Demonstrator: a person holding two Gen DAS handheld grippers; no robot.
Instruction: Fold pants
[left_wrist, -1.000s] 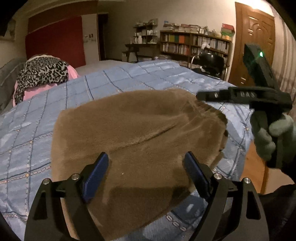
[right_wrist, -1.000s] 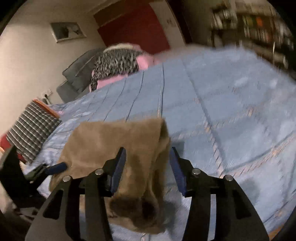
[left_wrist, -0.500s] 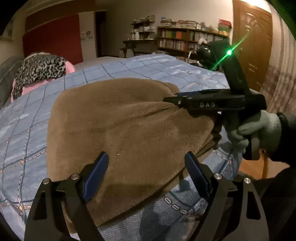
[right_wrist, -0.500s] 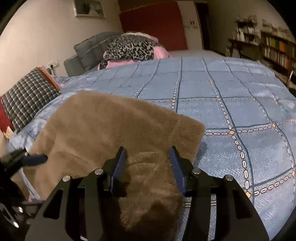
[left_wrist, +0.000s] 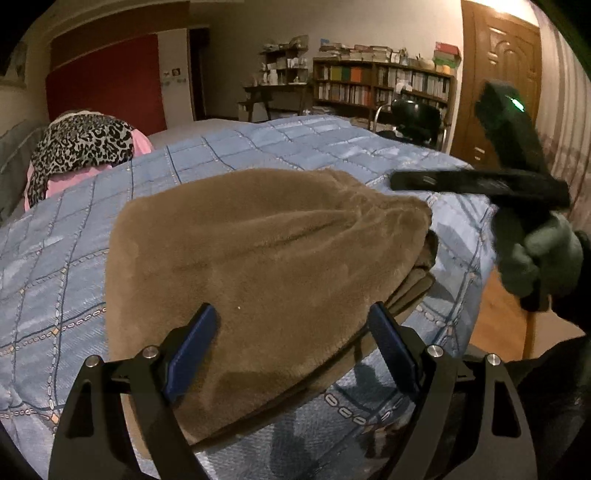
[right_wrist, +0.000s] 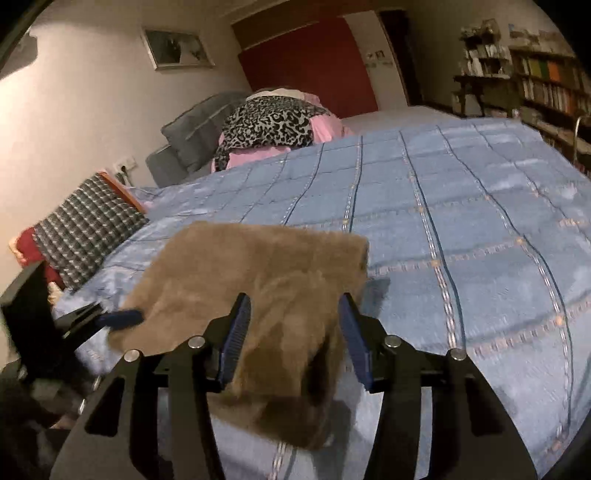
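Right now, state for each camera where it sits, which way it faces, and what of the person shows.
Left wrist: on the left gripper, open over the folded brown pants, facing across the blue bedspread to the bookshelf; the gloved right hand shows.
Right wrist: on the right gripper, pants between its fingers, facing the leopard-print bedding; the left gripper's tip shows.
Shared: pants, bedspread, bedding, bookshelf.

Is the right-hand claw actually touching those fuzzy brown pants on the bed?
Cannot tell. In the right wrist view the right gripper straddles the brown pants, but blur hides whether its pads press the fabric.
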